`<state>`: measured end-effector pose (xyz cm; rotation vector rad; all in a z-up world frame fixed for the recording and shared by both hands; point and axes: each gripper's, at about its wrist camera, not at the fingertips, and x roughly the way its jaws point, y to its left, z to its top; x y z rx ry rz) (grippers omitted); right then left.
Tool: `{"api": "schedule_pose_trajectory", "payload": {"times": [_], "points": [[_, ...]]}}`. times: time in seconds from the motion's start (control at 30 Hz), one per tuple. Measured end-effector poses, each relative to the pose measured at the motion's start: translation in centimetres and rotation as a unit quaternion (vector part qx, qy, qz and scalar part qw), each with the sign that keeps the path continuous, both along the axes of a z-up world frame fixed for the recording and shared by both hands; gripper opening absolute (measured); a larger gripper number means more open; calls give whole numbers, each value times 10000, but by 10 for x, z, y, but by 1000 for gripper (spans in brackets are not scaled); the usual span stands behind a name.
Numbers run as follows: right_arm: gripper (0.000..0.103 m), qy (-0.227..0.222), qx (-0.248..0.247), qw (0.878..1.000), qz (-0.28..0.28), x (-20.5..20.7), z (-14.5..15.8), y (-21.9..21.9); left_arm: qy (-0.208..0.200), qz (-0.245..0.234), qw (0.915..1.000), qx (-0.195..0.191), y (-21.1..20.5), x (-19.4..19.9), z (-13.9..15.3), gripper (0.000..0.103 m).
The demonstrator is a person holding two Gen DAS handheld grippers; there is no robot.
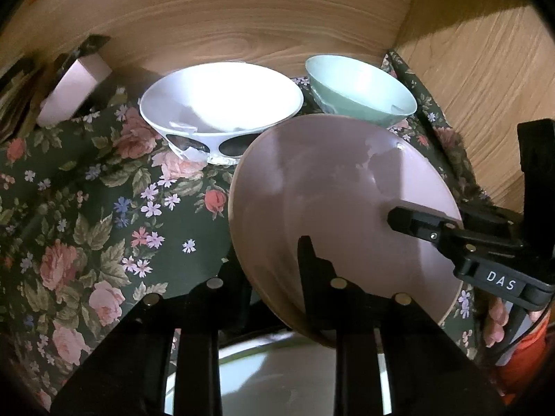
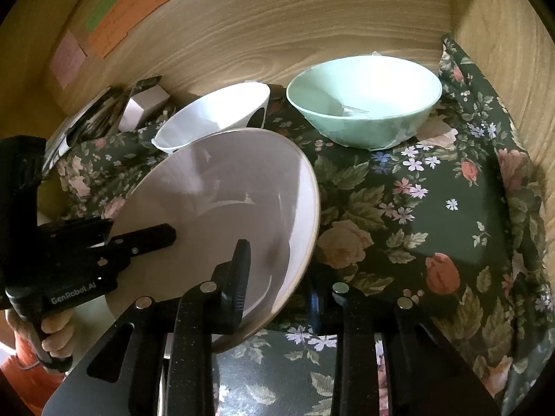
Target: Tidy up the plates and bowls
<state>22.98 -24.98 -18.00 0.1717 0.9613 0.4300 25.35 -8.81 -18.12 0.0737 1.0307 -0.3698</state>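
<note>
Pinching the pink plate with both tongs, I am holding it tilted over the flowery cloth, left gripper and right gripper clenched on opposite rims, near the white bowl and green bowl.

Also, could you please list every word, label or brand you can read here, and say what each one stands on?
"DAS": white label on the right tool.
"GenRobot.AI": body of the left tool.
Coloured paper notes on the wooden wall: handwriting too blurred to read.
</note>
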Motion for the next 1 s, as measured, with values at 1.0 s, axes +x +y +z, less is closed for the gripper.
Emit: {"api": "schedule_pose_trajectory", "payload": {"times": [1.0], "points": [[26, -981, -89, 9938, 515, -53, 70, 46, -977, 496, 9933, -365, 52, -75, 67, 24]]}}
